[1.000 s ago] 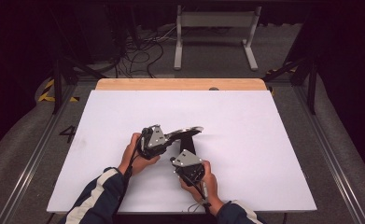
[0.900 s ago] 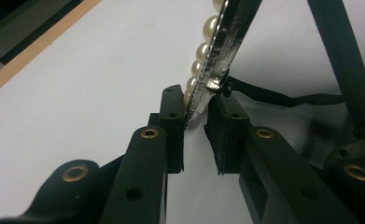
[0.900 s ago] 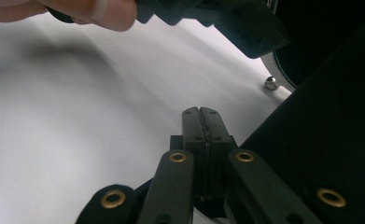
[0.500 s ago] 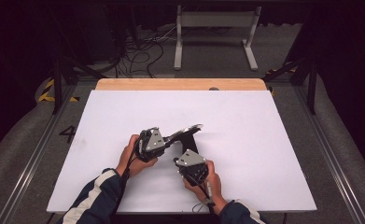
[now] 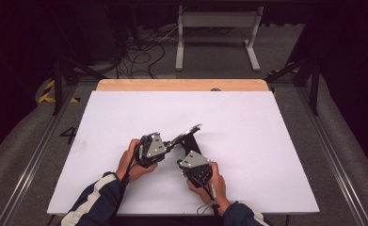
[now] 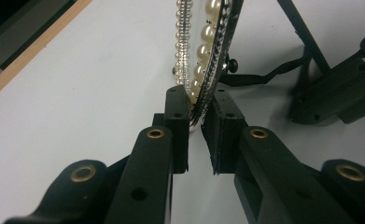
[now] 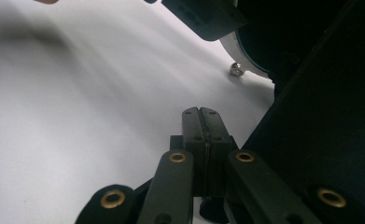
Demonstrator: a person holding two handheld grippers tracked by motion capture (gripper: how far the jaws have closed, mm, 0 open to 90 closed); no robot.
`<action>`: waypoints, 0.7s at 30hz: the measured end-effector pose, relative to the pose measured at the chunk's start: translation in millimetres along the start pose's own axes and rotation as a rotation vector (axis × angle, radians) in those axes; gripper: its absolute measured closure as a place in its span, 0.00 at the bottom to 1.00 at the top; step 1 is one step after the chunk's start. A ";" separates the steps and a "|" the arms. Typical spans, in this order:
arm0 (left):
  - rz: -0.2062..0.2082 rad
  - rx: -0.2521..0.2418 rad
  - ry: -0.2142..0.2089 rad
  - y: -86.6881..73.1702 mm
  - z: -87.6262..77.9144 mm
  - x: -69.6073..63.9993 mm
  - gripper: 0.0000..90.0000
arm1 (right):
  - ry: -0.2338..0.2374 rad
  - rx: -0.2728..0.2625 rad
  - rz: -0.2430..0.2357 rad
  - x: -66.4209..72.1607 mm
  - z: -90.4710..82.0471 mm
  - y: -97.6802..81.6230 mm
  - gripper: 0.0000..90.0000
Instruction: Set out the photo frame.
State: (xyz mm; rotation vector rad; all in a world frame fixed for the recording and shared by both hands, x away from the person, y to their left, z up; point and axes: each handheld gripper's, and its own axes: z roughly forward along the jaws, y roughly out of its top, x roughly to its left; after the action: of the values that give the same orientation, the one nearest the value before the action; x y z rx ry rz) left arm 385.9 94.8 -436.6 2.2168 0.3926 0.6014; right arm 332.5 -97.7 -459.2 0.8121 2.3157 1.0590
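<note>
- At the far left we see our left hand point(image 5: 133, 162) carrying the left gripper point(image 6: 198, 122), which points up and to the right across the white table sheet point(image 5: 247, 117).
- Its fingers point(image 6: 178, 109) pinch the near rim of a round mirror framed in pearl beads and silver trim point(image 6: 207, 51); the rim sits right between the pads, one pad on each face.
- From those fingers the mirror runs straight ahead, edge-on, so its long axis continues the line of the jaws; in the high view it tilts up off the sheet point(image 5: 185, 133).
- Just beyond the fingers, to their right, the mirror's black stand legs point(image 6: 306, 44) reach down to the sheet.
- Further right, our right hand point(image 5: 209, 181) holds the right gripper point(image 7: 202, 116), fingers point(image 7: 192, 122) pressed together on nothing, tips hovering over bare sheet.
- From the right fingers the mirror's lower rim point(image 7: 245, 65) lies ahead and slightly right, with the black stand panel point(image 7: 329, 116) close at their right side.
- We judge the left hand has the mirror, and the right is nearer the stand.
</note>
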 end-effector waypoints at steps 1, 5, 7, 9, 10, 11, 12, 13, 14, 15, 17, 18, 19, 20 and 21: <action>-0.007 -0.006 -0.001 -0.1 0.5 -0.1 0.89 | -0.001 0.000 0.003 -1.2 -0.5 -0.2 1.00; -0.018 -0.030 -0.002 0.7 0.7 -1.1 0.88 | 0.004 -0.008 0.014 -5.4 -1.7 -1.5 1.00; -0.036 -0.044 -0.004 1.0 0.9 -0.9 0.84 | 0.010 -0.007 0.015 -6.2 -2.4 -1.7 1.00; -0.041 -0.054 0.003 1.5 1.3 -1.9 0.84 | 0.011 -0.010 0.017 -6.5 -3.6 -1.8 1.00; -0.043 -0.052 0.007 1.8 1.7 -2.3 0.84 | 0.011 -0.011 0.015 -6.5 -4.6 -1.5 1.00; -0.039 -0.055 0.003 2.1 2.4 -2.4 0.84 | 0.011 -0.013 0.012 -6.8 -5.4 -1.3 1.00; -0.033 -0.057 0.003 2.4 3.2 -3.1 0.86 | 0.012 -0.014 0.013 -7.3 -6.3 -1.0 1.00; -0.028 -0.056 0.004 2.8 3.4 -3.7 0.86 | 0.013 -0.015 0.016 -8.1 -7.3 -0.9 1.00; -0.013 -0.058 0.007 3.4 3.3 -3.9 0.87 | 0.012 -0.013 0.016 -8.6 -7.7 -1.0 1.00; -0.008 -0.057 0.008 3.8 3.0 -4.7 0.88 | 0.012 -0.011 0.019 -9.2 -8.1 -1.2 1.00; 0.008 -0.050 0.011 5.3 2.4 -6.7 0.89 | 0.015 -0.010 0.023 -10.7 -8.3 -1.5 1.00; 0.013 -0.043 0.017 5.6 1.8 -7.2 0.89 | 0.015 -0.007 0.023 -11.4 -8.6 -1.6 1.00; 0.019 -0.037 0.017 6.1 1.3 -8.1 0.89 | 0.019 -0.005 0.024 -12.3 -8.7 -1.9 1.00; 0.026 -0.034 0.014 6.6 1.0 -8.7 0.89 | 0.015 -0.002 0.024 -13.1 -9.2 -2.1 1.00; 0.033 -0.031 0.017 7.1 0.7 -9.7 0.89 | 0.013 0.002 0.024 -14.1 -9.6 -2.4 1.00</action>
State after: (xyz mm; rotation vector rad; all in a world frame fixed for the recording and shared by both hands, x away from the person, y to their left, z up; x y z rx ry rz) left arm 378.7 85.4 -434.5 2.1938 0.3534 0.6400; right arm 335.9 -113.5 -453.1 0.8382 2.3233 1.0754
